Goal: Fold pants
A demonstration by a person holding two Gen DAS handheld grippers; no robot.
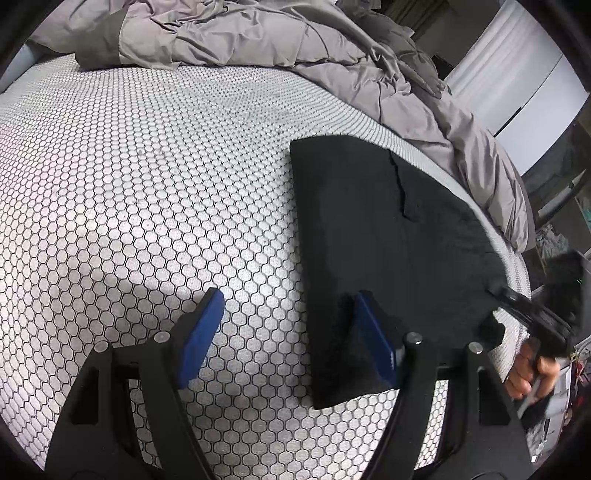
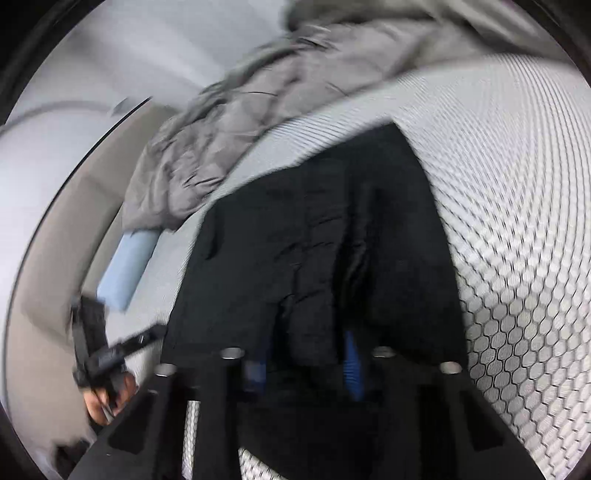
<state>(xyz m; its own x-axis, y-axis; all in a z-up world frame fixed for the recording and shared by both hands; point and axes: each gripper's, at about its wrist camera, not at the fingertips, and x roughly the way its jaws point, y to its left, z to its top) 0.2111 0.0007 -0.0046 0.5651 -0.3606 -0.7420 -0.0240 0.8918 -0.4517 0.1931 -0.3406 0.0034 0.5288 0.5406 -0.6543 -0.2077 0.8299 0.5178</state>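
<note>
The black pants [image 1: 388,240] lie folded into a long flat slab on the honeycomb-patterned mattress [image 1: 147,184], near its right edge. My left gripper [image 1: 290,297] stands open at the slab's near left corner: its right pad [image 1: 373,339] rests over the cloth and its left pad [image 1: 205,332] is over bare mattress. My right gripper [image 2: 303,365] is shut on a bunched fold of the pants [image 2: 332,221] at their near edge, with dark cloth between the blue pads. The right wrist view is blurred. In the left wrist view the right gripper [image 1: 496,291] sits at the pants' right edge, with a hand [image 1: 532,373] holding it.
A rumpled grey duvet [image 1: 258,33] is heaped along the far side and right corner of the bed. A white cupboard [image 1: 517,92] and floor clutter lie beyond the right edge. A light blue block [image 2: 125,269] sits by the bed's side.
</note>
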